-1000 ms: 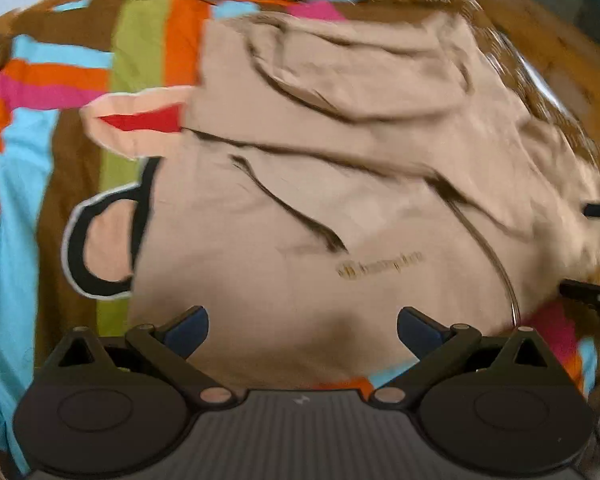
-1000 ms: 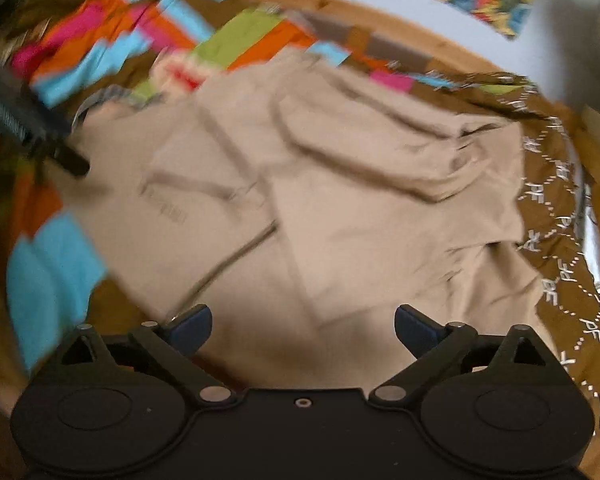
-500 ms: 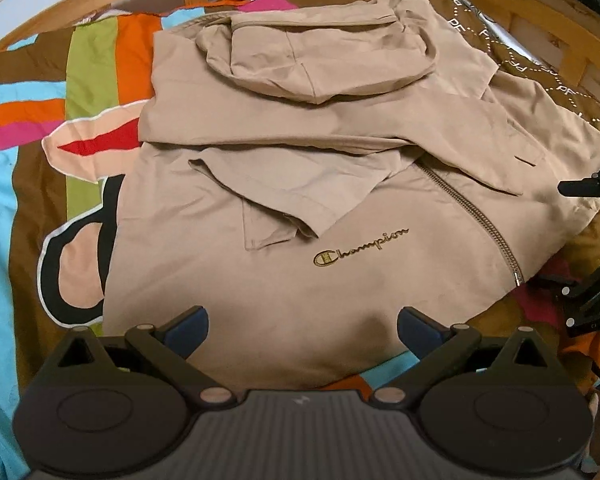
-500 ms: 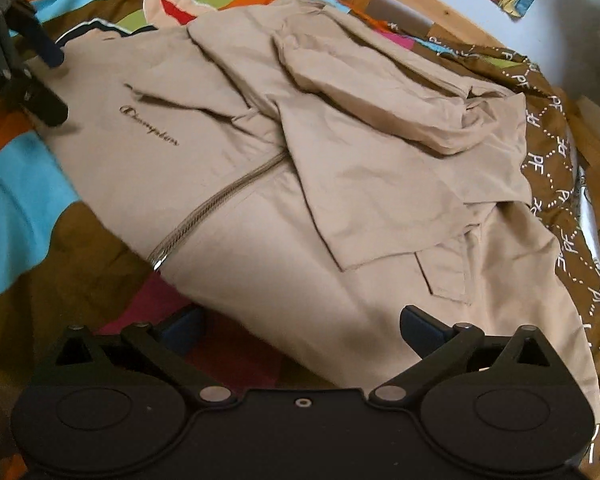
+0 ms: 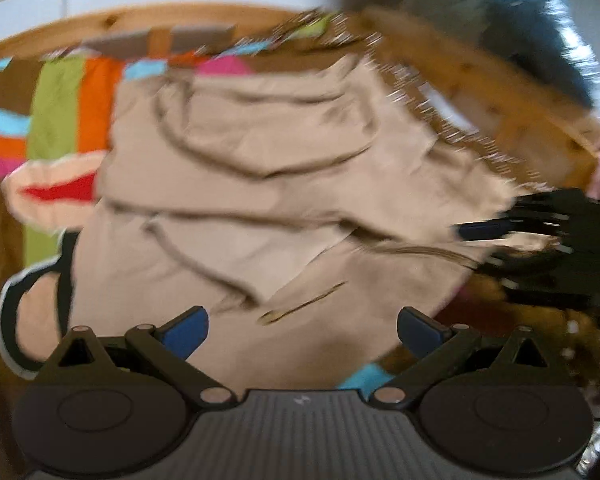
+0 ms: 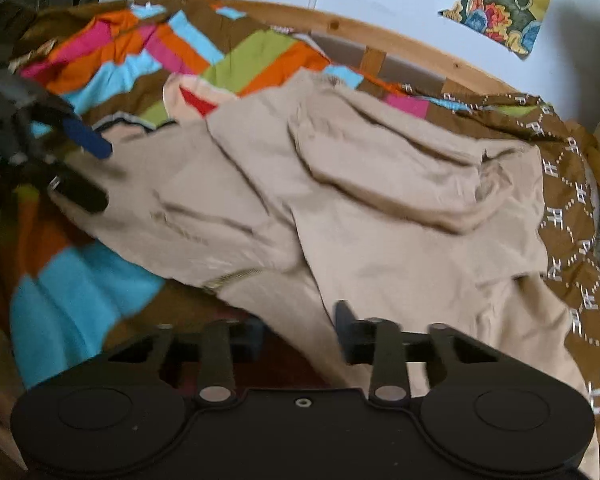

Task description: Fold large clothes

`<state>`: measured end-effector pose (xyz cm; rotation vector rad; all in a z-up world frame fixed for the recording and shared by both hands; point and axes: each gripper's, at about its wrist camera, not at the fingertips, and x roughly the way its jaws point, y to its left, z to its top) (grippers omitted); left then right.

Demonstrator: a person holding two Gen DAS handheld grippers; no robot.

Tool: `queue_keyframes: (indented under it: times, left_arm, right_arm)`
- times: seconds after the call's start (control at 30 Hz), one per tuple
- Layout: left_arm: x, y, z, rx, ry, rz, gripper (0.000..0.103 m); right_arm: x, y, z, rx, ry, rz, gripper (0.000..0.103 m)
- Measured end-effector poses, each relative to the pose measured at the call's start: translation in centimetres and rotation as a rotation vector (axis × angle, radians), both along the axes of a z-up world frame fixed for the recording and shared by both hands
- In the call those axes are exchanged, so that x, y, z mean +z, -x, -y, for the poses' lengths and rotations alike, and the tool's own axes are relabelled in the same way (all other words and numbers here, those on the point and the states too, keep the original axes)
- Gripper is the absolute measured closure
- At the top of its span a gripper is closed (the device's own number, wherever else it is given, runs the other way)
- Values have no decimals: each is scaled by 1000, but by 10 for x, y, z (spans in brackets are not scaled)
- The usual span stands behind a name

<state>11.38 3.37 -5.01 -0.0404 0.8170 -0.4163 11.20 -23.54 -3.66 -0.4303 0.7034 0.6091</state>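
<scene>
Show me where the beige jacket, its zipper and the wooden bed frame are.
Beige jacket [image 6: 380, 216]: right wrist view, folded sleeve.
Zipper [image 6: 230, 278]: right wrist view, lower end.
Wooden bed frame [image 6: 364, 28]: right wrist view, curved rail.

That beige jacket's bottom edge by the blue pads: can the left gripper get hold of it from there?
Probably yes. The left gripper is open, with the beige jacket's hem lying flat on the striped bedspread just ahead and nothing lying between them.

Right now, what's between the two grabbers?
The tan jacket fills the stretch between the left gripper and the right gripper, lying on the colourful blanket. The right wrist view shows it.
</scene>
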Motion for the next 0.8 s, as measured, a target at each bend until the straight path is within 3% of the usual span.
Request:
queue_keyframes:
  times: [0.13,0.23,0.3,0.33,0.43,0.6,0.67,0.73,0.8]
  left_arm:
    - [2,12,16,-121,-51,69,1]
    - [-7,16,34,-151,-198,108,1]
    - [-14,14,40,-127,-296,113,5]
    - [-18,12,42,-105,-331,103,12]
    - [-26,2,35,-23,-388,56,25]
    - [-24,-7,13,61,-381,24,58]
    - [-22,-9,6,88,-373,36,78]
    - [-18,-10,0,115,-338,48,87]
    - [-13,-13,-8,145,-286,58,91]
  right_arm:
    - [14,-24,-6,-20,-46,-22,78]
    - [21,-42,-7,-58,-87,-52,78]
    - [25,-53,-7,-75,-104,-66,78]
    - [27,-58,-8,-84,-111,-74,78]
    - [29,-67,-8,-101,-126,-84,78]
    - [31,-71,-6,-104,-141,-80,78]
    - [32,-70,-4,-102,-143,-76,78]
    - [31,-66,-3,-95,-134,-65,73]
    - [29,-55,-1,-77,-104,-29,57]
